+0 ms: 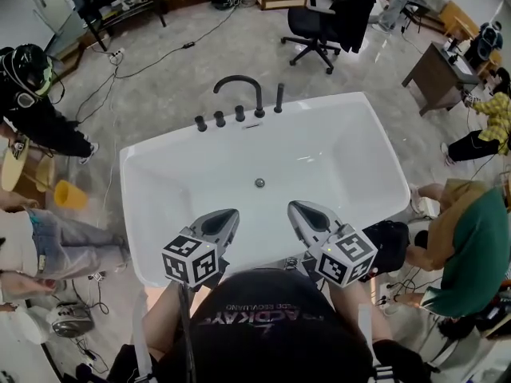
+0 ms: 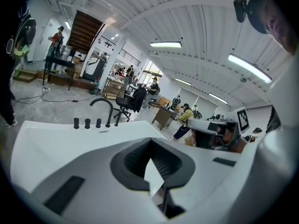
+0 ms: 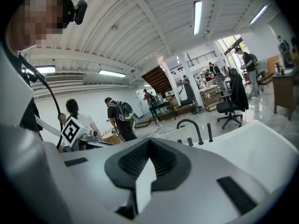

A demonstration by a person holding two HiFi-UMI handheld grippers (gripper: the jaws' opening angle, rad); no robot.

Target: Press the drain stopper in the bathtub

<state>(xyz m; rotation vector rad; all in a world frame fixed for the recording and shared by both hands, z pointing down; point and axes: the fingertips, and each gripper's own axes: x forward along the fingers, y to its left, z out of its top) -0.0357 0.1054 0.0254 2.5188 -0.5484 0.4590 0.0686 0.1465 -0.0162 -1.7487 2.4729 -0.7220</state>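
The drain stopper [image 1: 259, 183] is only a small grey disc in the head view, too small to tell whether it sits raised or pressed down. Neither gripper view shows it: each gripper's own grey body fills the lower half of its picture and cuts off the tub floor. The wearer's torso hides the near rim of the bathtub [image 1: 335, 166], and the hands behind the marker cubes cannot be made out.

The stopper lies on the tub floor near its middle, below the black faucet [image 1: 257, 98] on the far rim. It is ahead of both claws and roughly midway between their lines, clearly apart from either tip.

The left claw [image 1: 231, 213] hangs over the near end of the tub, pointing toward the faucet. In its own view the left claw [image 2: 152, 171] is clenched, its dark pads meeting on nothing, with only a thin pale sliver between them. The right claw [image 1: 294, 206] sits beside it over the same end. Its view shows the right claw [image 3: 145, 174] likewise clenched and empty. Neither touches the tub.
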